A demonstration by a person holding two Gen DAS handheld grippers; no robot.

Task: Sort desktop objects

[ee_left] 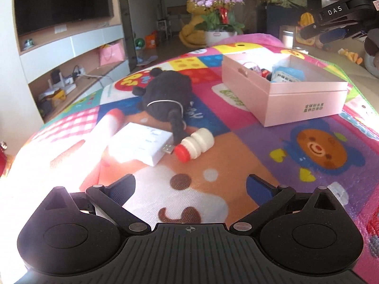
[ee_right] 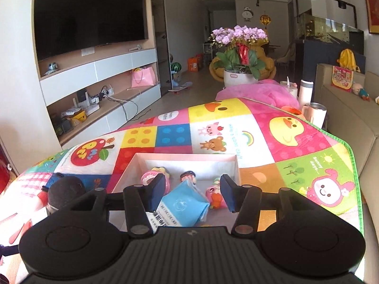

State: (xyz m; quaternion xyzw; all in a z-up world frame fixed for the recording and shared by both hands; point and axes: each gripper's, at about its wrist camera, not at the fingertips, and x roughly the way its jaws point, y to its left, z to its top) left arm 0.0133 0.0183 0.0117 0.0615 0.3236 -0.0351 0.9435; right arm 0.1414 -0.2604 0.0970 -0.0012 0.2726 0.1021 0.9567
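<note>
In the left wrist view my left gripper (ee_left: 190, 181) stands open above the colourful mat (ee_left: 236, 142), with nothing between its fingers. Ahead of it lie a white bottle with a red cap (ee_left: 195, 146), a white adapter block (ee_left: 139, 143) with a USB plug, and a black plush toy (ee_left: 165, 94). A pink box (ee_left: 296, 99) sits to the right, and my right gripper (ee_left: 336, 21) hovers beyond it. In the right wrist view my right gripper (ee_right: 193, 181) is open over the box (ee_right: 184, 157). A blue packet (ee_right: 184, 204) lies below its jaws, untouched, among small figurines (ee_right: 214, 195).
A flower pot (ee_right: 238, 77) and cups (ee_right: 316, 114) stand past the mat's far end. A sofa (ee_right: 350, 118) runs along the right, a TV cabinet (ee_right: 99, 75) along the left. A small clear object (ee_left: 340, 193) lies by my left gripper.
</note>
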